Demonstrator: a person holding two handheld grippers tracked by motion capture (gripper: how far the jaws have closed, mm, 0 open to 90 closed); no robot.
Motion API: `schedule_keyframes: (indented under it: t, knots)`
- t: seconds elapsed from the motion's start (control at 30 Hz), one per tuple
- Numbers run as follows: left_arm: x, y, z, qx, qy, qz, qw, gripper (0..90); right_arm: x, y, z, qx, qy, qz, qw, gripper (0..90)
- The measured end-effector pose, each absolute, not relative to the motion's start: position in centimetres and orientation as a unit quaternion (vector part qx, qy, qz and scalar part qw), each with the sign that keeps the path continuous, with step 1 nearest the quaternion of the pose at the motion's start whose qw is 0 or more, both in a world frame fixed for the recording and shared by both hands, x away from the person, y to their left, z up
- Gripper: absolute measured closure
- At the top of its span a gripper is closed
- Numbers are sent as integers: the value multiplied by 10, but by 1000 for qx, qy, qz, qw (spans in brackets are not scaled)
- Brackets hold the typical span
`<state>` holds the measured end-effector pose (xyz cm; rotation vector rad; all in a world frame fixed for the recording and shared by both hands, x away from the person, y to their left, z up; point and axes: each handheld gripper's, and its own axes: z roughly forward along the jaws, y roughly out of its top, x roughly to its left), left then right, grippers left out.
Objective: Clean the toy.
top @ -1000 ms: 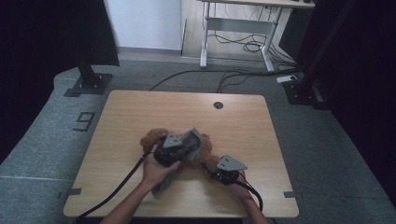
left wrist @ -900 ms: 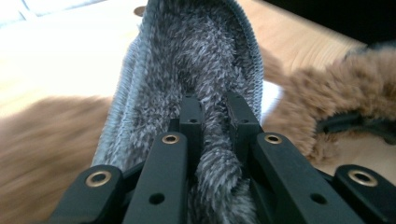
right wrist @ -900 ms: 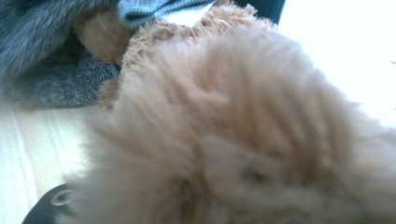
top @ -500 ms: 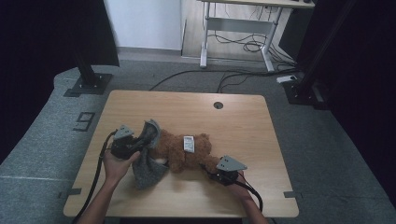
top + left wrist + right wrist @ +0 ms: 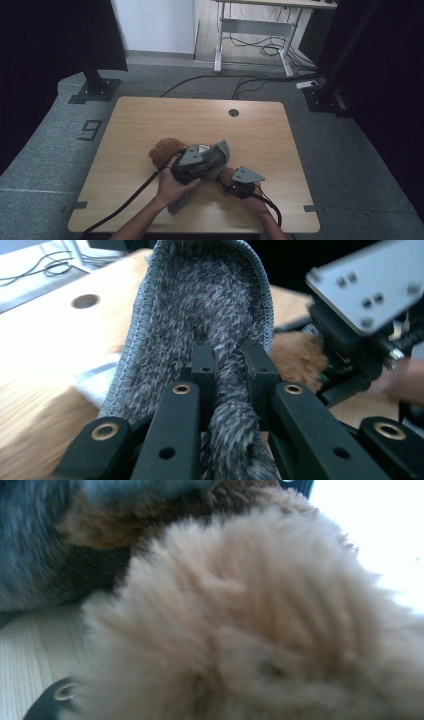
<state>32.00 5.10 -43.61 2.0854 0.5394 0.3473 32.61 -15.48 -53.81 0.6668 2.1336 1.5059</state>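
Grey cloth [image 5: 220, 152] now pulled over plush toy [image 5: 162, 150].

One readable mark: a big dark "9" [image 5: 90, 130] on the grey floor mat [image 5: 45, 150], just left of the table's far-left corner. White tag [image 5: 203, 148] on the brown plush toy [image 5: 162, 150] is there, but print's too small to read. Nothing else legible.
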Motion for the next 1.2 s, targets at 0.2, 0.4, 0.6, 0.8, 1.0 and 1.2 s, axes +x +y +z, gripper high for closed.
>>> schedule_keyframes:
  t: [0.2, 0.4, 0.6, 0.8, 1.0, 1.2]
  knots:
    - [328, 39, -457, 869, 223, 153, 413, 790, 326, -155, -538, 241, 772, 545, 221, 613]
    - [335, 54, -460, 862, 247, 160, 413, 793, 326, -155, -538, 240, 772, 544, 224, 613]
    - [343, 91, -457, 843, 284, 196, 413, 795, 325, -155, -538, 243, 771, 545, 222, 614]
    - [359, 138, -455, 817, 334, 183, 434, 795, 325, -152, -539, 232, 772, 550, 217, 614]
    - [371, 179, -454, 792, 387, 186, 434, 794, 324, -152, -539, 231, 775, 548, 214, 613]
    - [368, 197, -465, 778, 399, 173, 453, 793, 323, -150, -539, 229, 776, 550, 208, 610]
